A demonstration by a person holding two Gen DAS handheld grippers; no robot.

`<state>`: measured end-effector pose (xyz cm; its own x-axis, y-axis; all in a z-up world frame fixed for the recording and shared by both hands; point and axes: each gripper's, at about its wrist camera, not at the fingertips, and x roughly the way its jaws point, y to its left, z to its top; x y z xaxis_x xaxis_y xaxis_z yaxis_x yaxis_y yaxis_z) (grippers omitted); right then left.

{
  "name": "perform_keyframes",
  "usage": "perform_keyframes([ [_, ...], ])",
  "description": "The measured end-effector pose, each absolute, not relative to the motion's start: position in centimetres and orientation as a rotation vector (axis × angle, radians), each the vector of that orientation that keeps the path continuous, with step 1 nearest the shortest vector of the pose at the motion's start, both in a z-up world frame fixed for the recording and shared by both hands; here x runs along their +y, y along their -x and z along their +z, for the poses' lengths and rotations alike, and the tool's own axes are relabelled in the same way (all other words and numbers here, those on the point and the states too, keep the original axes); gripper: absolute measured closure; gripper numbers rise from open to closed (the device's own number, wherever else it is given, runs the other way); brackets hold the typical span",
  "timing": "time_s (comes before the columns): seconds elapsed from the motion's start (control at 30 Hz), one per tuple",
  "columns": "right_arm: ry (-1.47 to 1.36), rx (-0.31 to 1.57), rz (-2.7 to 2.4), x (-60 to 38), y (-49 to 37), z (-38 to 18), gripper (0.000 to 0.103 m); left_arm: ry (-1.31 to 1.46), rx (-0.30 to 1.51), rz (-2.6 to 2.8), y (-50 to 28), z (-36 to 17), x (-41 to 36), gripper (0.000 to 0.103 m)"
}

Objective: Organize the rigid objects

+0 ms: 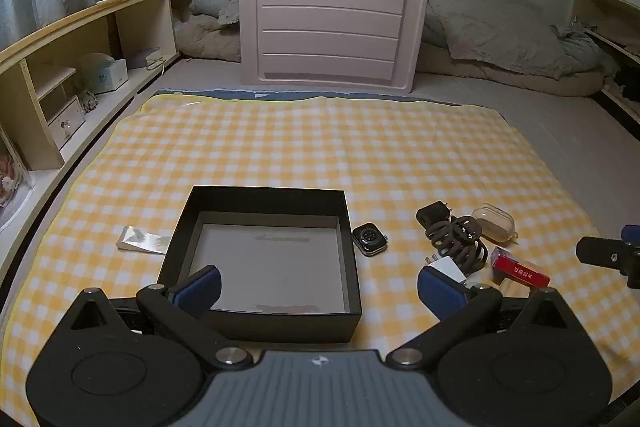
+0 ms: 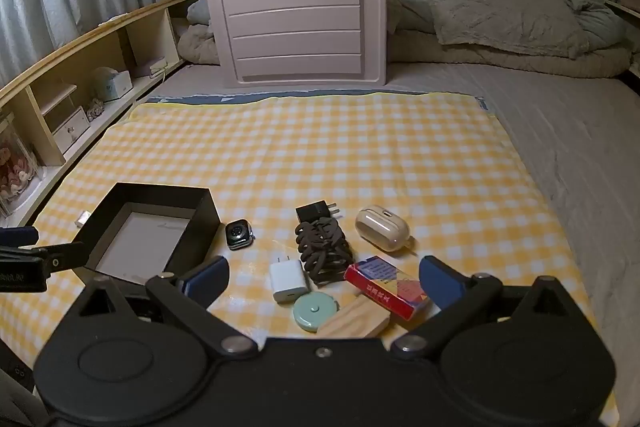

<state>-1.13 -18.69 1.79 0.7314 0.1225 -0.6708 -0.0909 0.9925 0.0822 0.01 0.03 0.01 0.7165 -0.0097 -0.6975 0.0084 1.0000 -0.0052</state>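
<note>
- Presently, the left gripper (image 1: 318, 291) is hovering with jaws spread wide and empty, aiming into the open black box (image 1: 262, 259), probably since that box is serving as the collecting place.
- The right gripper (image 2: 324, 281) is likewise gaping with nothing held, hanging over the cluster of small items.
- Nearest it, at six o'clock, a wooden block (image 2: 354, 321) is touching a round mint tape measure (image 2: 314, 311); the red card box (image 2: 386, 285) is lying at four o'clock.
- The white charger (image 2: 288, 281) and coiled dark cable (image 2: 324, 253) are sitting centrally.
- Farther, the smartwatch (image 2: 239, 233) is lying beside the box at ten o'clock, the earbud case (image 2: 382, 229) at one o'clock.
</note>
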Motion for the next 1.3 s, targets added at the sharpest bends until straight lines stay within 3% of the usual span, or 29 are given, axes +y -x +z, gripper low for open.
perform_keyframes([
  [1.3, -0.033, 0.753, 0.12, -18.7, 1.31, 1.52, 0.001, -0.006, 0.767, -0.026, 0.21, 0.01, -0.59, 0.0],
])
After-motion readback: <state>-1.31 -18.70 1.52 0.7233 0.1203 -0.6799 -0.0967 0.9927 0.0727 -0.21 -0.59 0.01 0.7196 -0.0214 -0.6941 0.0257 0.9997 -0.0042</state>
